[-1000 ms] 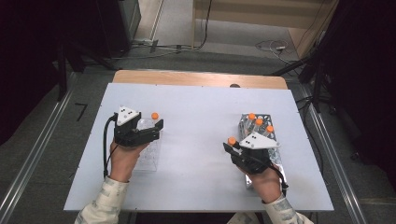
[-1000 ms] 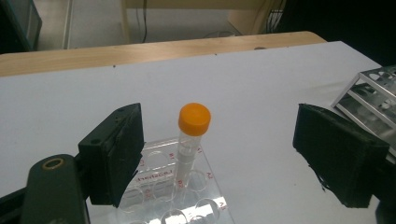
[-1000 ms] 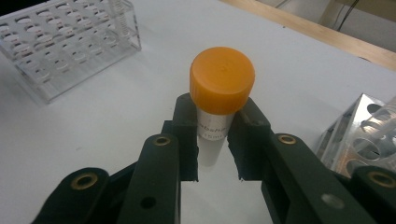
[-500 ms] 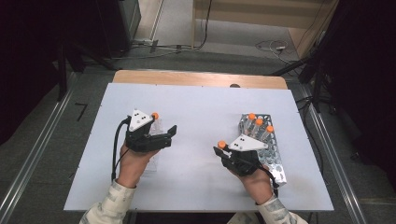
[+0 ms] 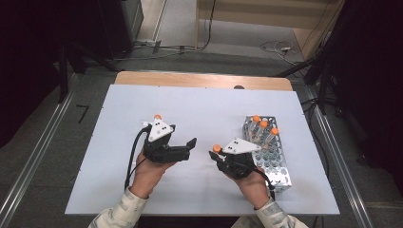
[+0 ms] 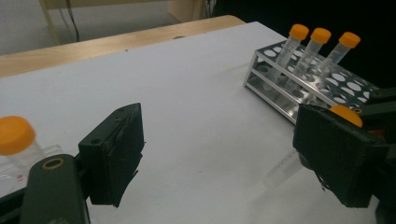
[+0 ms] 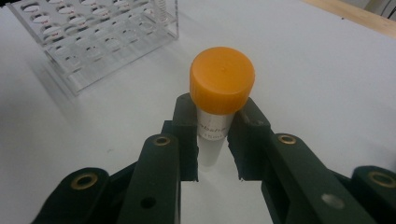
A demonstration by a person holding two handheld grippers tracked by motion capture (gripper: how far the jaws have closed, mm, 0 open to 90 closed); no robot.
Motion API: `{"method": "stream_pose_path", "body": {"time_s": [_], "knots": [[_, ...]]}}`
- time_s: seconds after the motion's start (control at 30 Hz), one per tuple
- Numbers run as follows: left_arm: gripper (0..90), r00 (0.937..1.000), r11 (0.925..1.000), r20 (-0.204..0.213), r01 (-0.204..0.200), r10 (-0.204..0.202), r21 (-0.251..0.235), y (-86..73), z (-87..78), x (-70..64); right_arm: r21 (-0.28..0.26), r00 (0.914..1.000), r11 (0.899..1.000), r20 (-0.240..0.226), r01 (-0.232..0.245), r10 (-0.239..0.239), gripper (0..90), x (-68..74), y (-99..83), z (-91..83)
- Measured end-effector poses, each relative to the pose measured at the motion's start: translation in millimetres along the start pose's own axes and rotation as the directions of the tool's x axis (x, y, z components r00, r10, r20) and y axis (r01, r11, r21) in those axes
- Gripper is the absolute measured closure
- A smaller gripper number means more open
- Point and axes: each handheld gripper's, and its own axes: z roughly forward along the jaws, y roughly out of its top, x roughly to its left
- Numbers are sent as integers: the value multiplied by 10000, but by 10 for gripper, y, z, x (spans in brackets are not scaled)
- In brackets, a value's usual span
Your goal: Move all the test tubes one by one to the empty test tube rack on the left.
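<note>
My right gripper [image 5: 217, 155] is shut on a clear tube with an orange cap [image 7: 222, 79], held upright just above the white tabletop [image 5: 204, 107]; its jaws clamp the tube under the cap. To its left, my left gripper [image 5: 188, 148] points at it with jaws wide open and nothing between them [image 6: 224, 154]. The held tube's cap [image 6: 346, 115] peeks over that gripper's right jaw. A metal rack [image 5: 271, 161] at the right holds three orange-capped tubes [image 5: 264, 124].
A clear plastic rack [image 7: 93, 42] stands on the left side of the table, close to my left hand. Another orange-capped tube [image 6: 16, 137] stands there beside the left gripper. Past the far table edge is floor with cables [image 5: 278, 47].
The right gripper has carried the tube leftward, away from the metal rack. The left gripper has swung right toward the table's middle, so the two grippers now face each other closely.
</note>
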Motion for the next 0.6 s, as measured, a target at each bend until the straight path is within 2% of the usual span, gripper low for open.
{"method": "stream_pose_path", "body": {"time_s": [0.1, 0.2, 0.33, 0.43, 0.6], "knots": [[176, 9996, 10000, 285, 1, -4, 86, -13, 26, -44, 42, 10000, 10000, -27, 17, -17, 708, 14, 5, 19], [182, 9985, 9998, 520, -151, 143, 149, -26, 57, -114, 47, 9999, 10000, -110, 48, -48, 708, 32, 21, 47], [234, 9946, 9989, 963, -419, 395, 222, -47, 92, -214, 64, 9994, 9997, -239, 233, -232, 708, 78, 46, 85], [294, 9909, 9983, 1249, -538, 506, 225, -64, 112, -260, 68, 9993, 9997, -292, 221, -219, 708, 108, 63, 109], [477, 9812, 9976, 1822, -675, 632, 176, -84, 134, -287, 94, 9987, 9994, -383, 340, -336, 708, 148, 74, 142]]}}
